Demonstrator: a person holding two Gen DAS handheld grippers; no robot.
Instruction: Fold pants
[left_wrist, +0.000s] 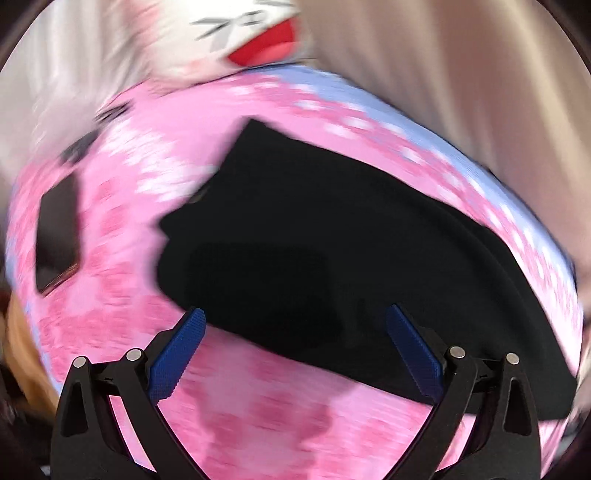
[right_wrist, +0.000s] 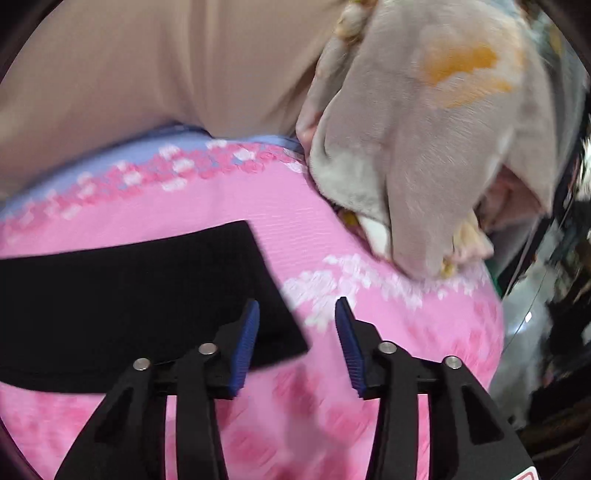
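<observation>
My left gripper (left_wrist: 295, 350) is spread wide and empty, hanging right over the near edge of the black pants (left_wrist: 332, 240), which lie flat on the pink bedspread (left_wrist: 166, 155). Their length runs across both views. My right gripper (right_wrist: 297, 347) is half open and empty, just off their end, so I judge the left is nearer.

- The left wrist view is taken from close above the pink bedspread (left_wrist: 229, 417), angled steeply down over the black pants (left_wrist: 332, 251); it is heavily blurred.
- The right wrist view is taken from close above the same bedspread (right_wrist: 369, 229), tilted down at the pants' end (right_wrist: 140, 295).
- Bedspread and pants are shared by both.
</observation>
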